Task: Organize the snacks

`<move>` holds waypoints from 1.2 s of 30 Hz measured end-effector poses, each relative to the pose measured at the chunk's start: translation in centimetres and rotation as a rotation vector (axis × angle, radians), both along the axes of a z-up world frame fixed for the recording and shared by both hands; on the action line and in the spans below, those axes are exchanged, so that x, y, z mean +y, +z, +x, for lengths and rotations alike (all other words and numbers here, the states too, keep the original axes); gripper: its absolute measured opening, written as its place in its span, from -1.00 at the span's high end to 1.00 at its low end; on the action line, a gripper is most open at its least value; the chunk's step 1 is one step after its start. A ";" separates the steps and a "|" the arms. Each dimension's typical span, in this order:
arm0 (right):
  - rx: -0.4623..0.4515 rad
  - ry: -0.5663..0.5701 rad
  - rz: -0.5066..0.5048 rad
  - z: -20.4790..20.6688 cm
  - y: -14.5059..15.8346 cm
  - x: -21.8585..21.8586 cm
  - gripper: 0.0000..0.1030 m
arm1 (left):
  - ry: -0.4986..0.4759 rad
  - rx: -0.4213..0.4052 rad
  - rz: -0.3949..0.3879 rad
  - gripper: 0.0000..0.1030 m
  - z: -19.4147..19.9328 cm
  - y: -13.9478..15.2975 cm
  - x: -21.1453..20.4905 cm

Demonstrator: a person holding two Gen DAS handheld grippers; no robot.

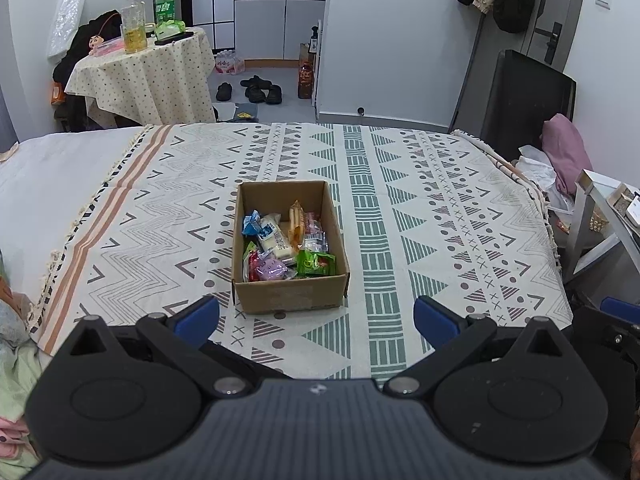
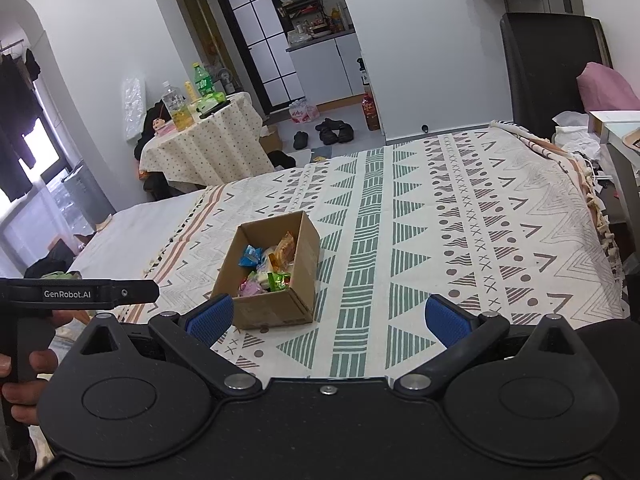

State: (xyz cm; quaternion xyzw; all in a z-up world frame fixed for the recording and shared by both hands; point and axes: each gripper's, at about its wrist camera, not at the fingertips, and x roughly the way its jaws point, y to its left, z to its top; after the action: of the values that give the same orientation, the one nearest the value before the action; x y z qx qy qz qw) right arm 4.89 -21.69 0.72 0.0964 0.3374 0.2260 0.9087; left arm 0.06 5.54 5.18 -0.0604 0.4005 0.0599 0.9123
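Observation:
An open cardboard box stands on a patterned cloth over the bed. It holds several wrapped snacks: a white-and-blue pack, an orange one, green, purple and red ones. My left gripper is open and empty, just short of the box's near wall. In the right wrist view the box with its snacks sits left of centre. My right gripper is open and empty, with its left pad close to the box's near corner. The left gripper's body shows at the left edge.
A small round table with bottles stands beyond the bed at the left. Shoes lie on the floor by the kitchen doorway. A black chair and a cluttered side table stand at the right. Clothes lie at the left edge.

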 end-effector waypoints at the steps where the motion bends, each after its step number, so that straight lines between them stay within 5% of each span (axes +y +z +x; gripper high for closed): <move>1: -0.001 -0.002 -0.002 0.0 0.0 0.0 -1.00 | 0.000 0.000 0.000 -1.00 0.0 0.0 0.0; 36: -0.012 0.001 -0.018 -0.4 0.4 0.2 -1.00 | -0.017 -0.010 0.002 -1.00 -0.3 0.3 -0.6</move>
State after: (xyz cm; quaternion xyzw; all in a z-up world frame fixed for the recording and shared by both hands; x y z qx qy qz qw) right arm 4.46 -21.50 1.15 0.0867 0.3339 0.2237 0.9116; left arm -0.28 4.93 5.49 -0.0565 0.3963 0.0523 0.9149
